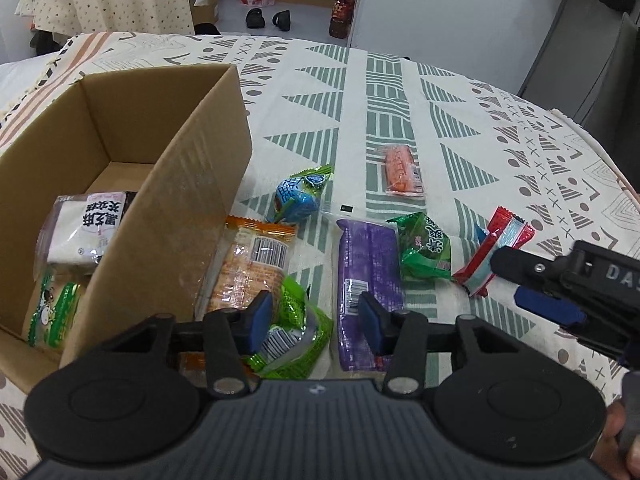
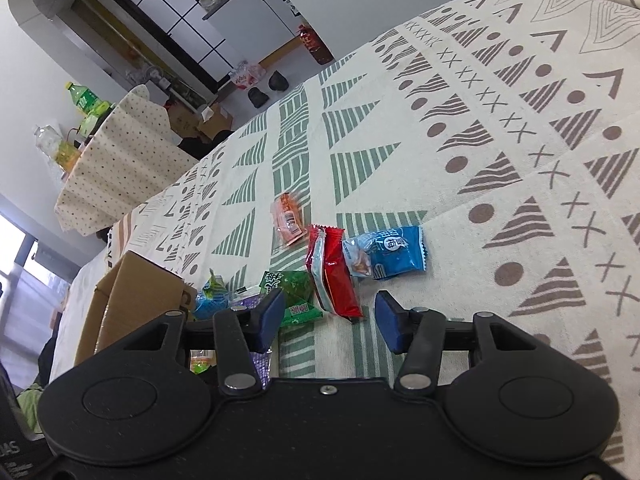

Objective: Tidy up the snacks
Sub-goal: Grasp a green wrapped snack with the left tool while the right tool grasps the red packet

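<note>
My right gripper (image 2: 326, 320) hovers, fingers spread, just short of the red packet (image 2: 332, 276). I should straddle its near end squarely before closing. My left gripper (image 1: 316, 322) waits spread over the lime-green packet (image 1: 298, 332), beside the cardboard box (image 1: 132, 184).

A home: slippers (image 1: 255, 18) on the floor, a cloth-covered table (image 2: 116, 160).

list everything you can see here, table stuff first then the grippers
cardboard box: 1, brown, left on the patterned cloth
packs in box: 2, white-and-black, green-and-white
orange biscuit pack: 1, beside the box
lime green pack: 1, under left gripper
purple pack: 1, centre
dark green pack: 1, right of purple
red pack: 1, by right gripper
blue packs: 2
orange sausage pack: 1, farthest
left gripper: open
right gripper: open
</note>
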### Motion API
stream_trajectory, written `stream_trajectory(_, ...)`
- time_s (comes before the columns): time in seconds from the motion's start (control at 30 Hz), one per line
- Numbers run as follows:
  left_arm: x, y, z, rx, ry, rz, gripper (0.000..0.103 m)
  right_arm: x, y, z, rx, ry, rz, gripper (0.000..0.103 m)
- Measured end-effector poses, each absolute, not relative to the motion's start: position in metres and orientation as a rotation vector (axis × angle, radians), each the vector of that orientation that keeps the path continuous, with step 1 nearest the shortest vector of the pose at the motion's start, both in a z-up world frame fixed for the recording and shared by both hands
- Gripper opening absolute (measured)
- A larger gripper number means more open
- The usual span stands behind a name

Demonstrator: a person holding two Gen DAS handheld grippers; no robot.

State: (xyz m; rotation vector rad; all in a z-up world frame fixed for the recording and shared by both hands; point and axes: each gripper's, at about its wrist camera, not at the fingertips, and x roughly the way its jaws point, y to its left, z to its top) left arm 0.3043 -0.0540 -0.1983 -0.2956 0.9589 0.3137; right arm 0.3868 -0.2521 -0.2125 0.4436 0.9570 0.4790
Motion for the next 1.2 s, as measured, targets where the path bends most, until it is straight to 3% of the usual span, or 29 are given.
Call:
stream_trajectory(0.1,0.306,-0.047,-0.2,-0.342,0.977,0.333,0.019,0.39,-0.248,-0.215,0.442,0.952,0.473,0.051)
stream_trajectory(0.6,0.324,-0.031,-0.182,-0.365,0.929,0.307,0.012,0.401,-0.237,-0.224,0.425,0.919,0.436,0.05)
stream_trajectory(0.73,0.331,-0.031,-0.169,-0.351,0.904,0.288,0.011,0.404,-0.236,-0.228,0.432,0.918,0.434,0.044)
stream_trajectory(0.93,0.332,-0.037,-0.152,-0.323,0.887,0.276,0.011,0.402,-0.232,-0.226,0.417,0.922,0.474,0.019)
stream_trajectory(1.2,0.325,-0.045,-0.14,-0.295,0.854,0.304,0.011,0.396,-0.24,-0.213,0.432,0.914,0.495,0.018)
